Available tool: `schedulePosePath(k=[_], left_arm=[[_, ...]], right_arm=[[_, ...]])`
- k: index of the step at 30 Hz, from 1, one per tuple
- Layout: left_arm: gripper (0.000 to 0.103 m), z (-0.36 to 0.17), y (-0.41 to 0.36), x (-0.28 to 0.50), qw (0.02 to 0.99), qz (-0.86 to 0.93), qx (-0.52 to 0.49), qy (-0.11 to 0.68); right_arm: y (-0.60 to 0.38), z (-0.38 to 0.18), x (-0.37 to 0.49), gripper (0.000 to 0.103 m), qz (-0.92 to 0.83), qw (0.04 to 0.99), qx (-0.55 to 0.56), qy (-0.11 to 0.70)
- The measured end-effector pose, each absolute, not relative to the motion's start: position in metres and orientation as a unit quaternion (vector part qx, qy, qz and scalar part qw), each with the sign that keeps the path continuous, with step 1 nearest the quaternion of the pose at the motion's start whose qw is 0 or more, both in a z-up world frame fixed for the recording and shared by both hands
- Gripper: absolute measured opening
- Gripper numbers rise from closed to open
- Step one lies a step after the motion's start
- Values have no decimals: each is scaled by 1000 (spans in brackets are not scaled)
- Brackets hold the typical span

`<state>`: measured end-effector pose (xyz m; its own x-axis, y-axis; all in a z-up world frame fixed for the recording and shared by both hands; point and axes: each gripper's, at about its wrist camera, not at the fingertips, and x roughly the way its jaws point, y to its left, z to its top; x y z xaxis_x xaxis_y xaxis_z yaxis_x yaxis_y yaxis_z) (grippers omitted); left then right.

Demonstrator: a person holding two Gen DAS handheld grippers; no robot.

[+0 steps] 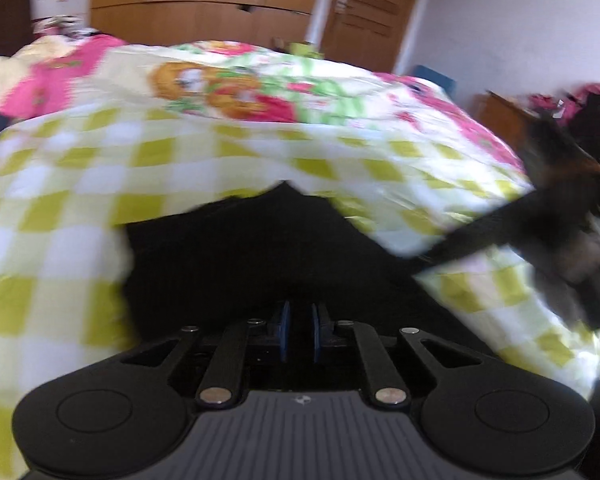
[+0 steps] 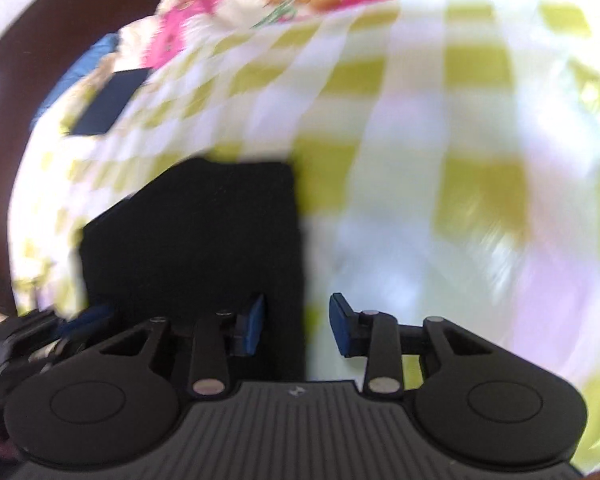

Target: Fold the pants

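The black pants (image 2: 196, 248) lie in a compact dark block on the checked bedspread (image 1: 80, 200) of the bed. The left hand-held gripper (image 1: 299, 330) is pinched narrow just above the cloth; whether it grips any is unclear. The right hand-held gripper (image 2: 296, 326) stands partly apart over the block's right edge, empty, and should pinch that edge squarely for a straight fold.

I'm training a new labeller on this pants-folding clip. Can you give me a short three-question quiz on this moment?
1. True or false: the right gripper is clamped on the pants.
2. What colour are the pants: A blue, B black, C pink?
3. What pattern is on the sheet under the pants?

Key: 1 false, its jaws stand apart; 2 B; 3 yellow-green and white checks.
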<state>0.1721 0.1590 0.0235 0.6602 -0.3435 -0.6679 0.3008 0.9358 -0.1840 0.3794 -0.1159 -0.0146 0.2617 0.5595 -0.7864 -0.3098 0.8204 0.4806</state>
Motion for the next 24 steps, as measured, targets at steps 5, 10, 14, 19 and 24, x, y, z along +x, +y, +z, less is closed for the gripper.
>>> schedulePosePath(k=[5, 10, 14, 19, 24], left_arm=[[28, 47, 195, 147, 931, -123, -29, 342], [29, 34, 239, 103, 932, -52, -22, 358], [29, 9, 255, 82, 926, -40, -41, 374], [30, -8, 262, 78, 924, -65, -84, 367], [30, -9, 268, 84, 926, -102, -101, 349]], right_arm=[[-127, 34, 327, 39, 305, 838, 58, 450], [-75, 46, 217, 53, 421, 829, -7, 367], [-4, 30, 146, 60, 474, 812, -170, 293], [60, 8, 134, 61, 450, 804, -309, 236], [59, 23, 180, 26, 407, 822, -206, 341]])
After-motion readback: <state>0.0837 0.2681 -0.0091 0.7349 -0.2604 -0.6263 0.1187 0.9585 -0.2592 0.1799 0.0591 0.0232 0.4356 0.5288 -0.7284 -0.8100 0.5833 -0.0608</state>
